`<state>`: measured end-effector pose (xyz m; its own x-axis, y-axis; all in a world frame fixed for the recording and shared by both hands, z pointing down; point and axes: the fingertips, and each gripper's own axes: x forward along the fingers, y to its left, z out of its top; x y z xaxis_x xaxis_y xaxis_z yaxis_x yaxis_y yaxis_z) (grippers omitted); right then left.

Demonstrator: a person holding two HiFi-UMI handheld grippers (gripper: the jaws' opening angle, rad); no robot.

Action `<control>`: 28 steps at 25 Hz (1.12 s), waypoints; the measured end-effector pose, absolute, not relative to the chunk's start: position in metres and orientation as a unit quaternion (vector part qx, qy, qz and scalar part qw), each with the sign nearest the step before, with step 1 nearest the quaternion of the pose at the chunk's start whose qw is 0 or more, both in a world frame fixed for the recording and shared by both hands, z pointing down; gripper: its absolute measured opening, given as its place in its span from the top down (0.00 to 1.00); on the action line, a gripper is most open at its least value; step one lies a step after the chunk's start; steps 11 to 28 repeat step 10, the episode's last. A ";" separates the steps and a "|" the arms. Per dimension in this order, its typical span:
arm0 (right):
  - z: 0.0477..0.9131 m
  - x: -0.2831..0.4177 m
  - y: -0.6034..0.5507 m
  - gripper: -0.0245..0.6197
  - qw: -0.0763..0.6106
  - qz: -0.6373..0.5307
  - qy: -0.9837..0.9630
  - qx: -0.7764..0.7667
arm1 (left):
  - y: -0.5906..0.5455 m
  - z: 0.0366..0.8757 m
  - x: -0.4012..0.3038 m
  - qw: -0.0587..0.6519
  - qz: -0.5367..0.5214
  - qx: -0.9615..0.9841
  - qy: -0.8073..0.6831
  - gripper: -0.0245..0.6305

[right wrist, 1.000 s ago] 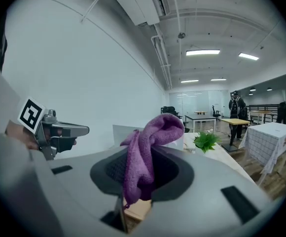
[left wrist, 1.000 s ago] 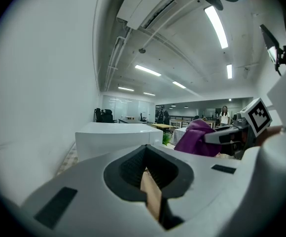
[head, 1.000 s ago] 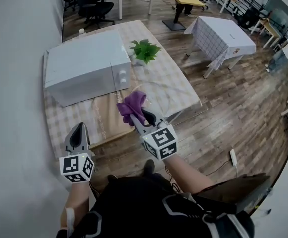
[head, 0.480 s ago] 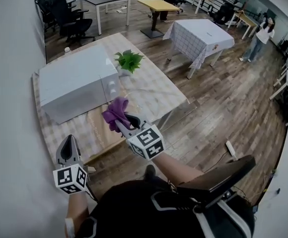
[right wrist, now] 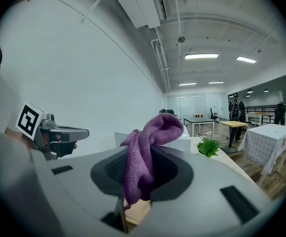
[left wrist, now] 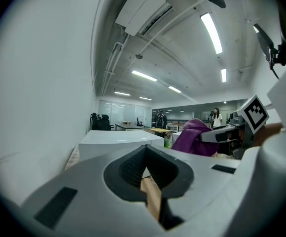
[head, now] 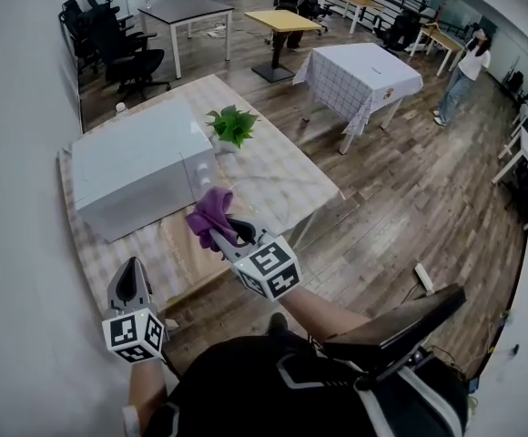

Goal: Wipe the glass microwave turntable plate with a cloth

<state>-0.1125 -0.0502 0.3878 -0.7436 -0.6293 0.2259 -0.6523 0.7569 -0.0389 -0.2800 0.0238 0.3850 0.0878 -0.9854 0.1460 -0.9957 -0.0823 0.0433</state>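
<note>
In the head view my right gripper (head: 220, 231) is shut on a bunched purple cloth (head: 211, 211), held above the front part of the checked table (head: 311, 178), just right of the microwave's front corner. The right gripper view has the cloth (right wrist: 150, 138) draped out of the shut jaws (right wrist: 148, 149). My left gripper (head: 131, 269) is shut and holds nothing, lower left, near the table's front edge; its jaws (left wrist: 145, 147) meet at the tip. A faint round outline that may be the glass plate (head: 269, 182) lies on the table right of the microwave.
A white microwave (head: 139, 167) stands on the table's left half, door shut, with a small green plant (head: 232, 126) behind its right corner. A wall runs close on the left. Beyond are another covered table (head: 362, 73), desks, chairs and a person (head: 460, 78).
Both grippers sit a little lower and nearer the table's front edge in the view. The cloth stays in the right gripper. The head camera has tilted up, showing more of the room.
</note>
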 end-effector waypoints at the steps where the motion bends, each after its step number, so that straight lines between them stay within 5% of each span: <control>1: 0.387 -0.112 -0.051 0.82 0.098 0.058 -0.932 0.344 | 0.023 0.386 -0.279 0.067 0.038 0.735 -0.674 0.96; 28: 0.382 -0.113 -0.056 0.82 0.095 0.062 -0.933 0.343 | 0.018 0.387 -0.279 0.077 0.035 0.736 -0.672 0.96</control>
